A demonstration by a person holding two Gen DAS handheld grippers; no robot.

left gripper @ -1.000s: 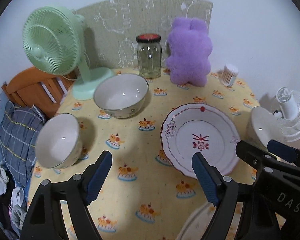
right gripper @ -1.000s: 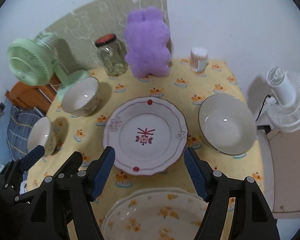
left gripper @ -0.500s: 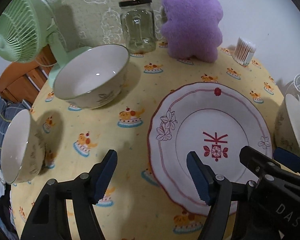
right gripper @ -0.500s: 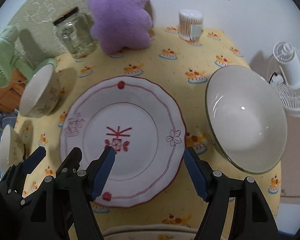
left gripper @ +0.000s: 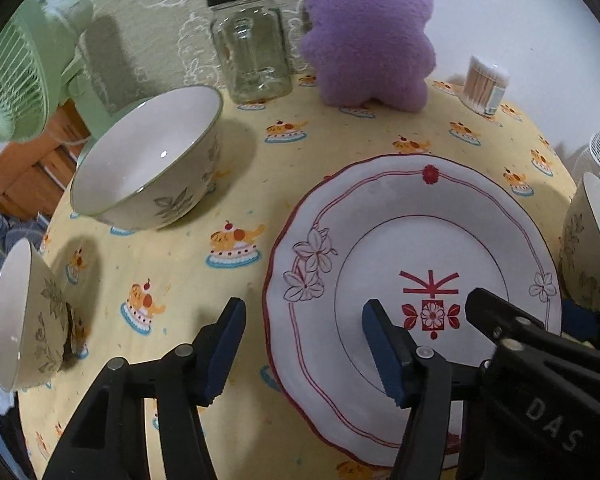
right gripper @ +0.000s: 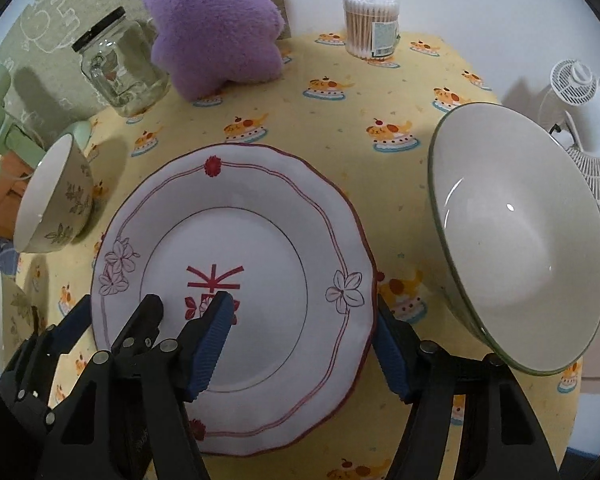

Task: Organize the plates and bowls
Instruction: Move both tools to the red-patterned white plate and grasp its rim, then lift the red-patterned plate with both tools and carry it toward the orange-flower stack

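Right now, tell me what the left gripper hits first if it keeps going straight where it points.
Probably the left rim of the red-patterned plate: the left gripper, jaws closing, straddles that edge, one finger over the plate, one over the tablecloth. Depth is unclear.

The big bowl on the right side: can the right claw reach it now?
Probably yes: the bowl stands free beside the right claw, though its closing jaws straddle the plate rim.

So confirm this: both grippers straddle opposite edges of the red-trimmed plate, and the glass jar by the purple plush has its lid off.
Not quite: the glass jar beside the purple plush has its black lid on, as the left wrist view shows. The rest stands.
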